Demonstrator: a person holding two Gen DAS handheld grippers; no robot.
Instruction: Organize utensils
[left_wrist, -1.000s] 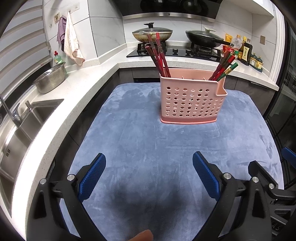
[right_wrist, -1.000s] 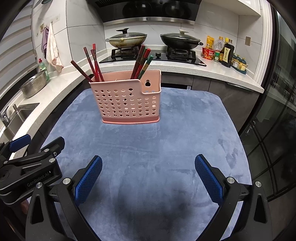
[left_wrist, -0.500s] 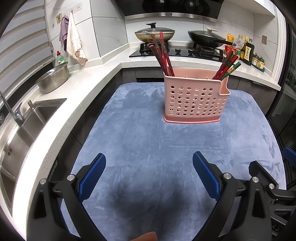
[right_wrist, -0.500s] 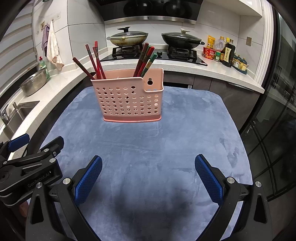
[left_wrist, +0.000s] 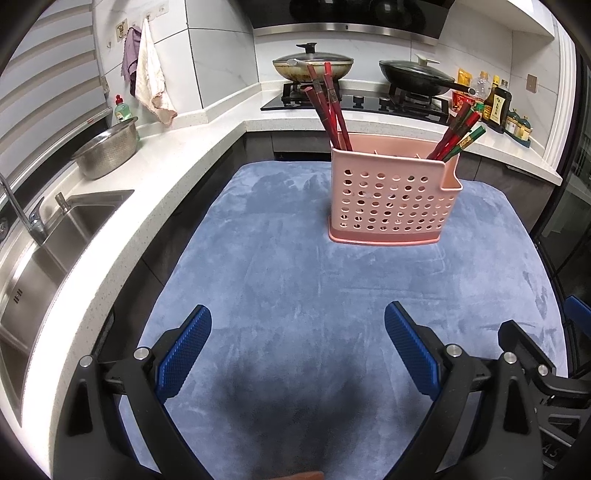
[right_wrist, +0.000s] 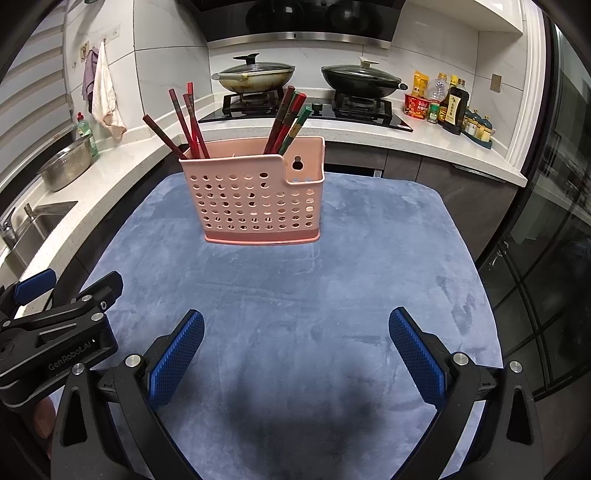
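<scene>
Caddy (right_wrist: 255, 201) beyond gaping hand-held gripper (right_wrist: 295, 350).

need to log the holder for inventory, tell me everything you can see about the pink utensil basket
The pink utensil basket looks like moulded plastic, rectangular, its front wall punched with rows of round holes above a solid base lip. One top corner steps up to a taller tab with a keyhole hanging slot. It stands upright on the blue cloth, toward the far side. Red chopsticks lean out at its left end, and a red and green bundle at its right. Neither gripper touches it.
</scene>
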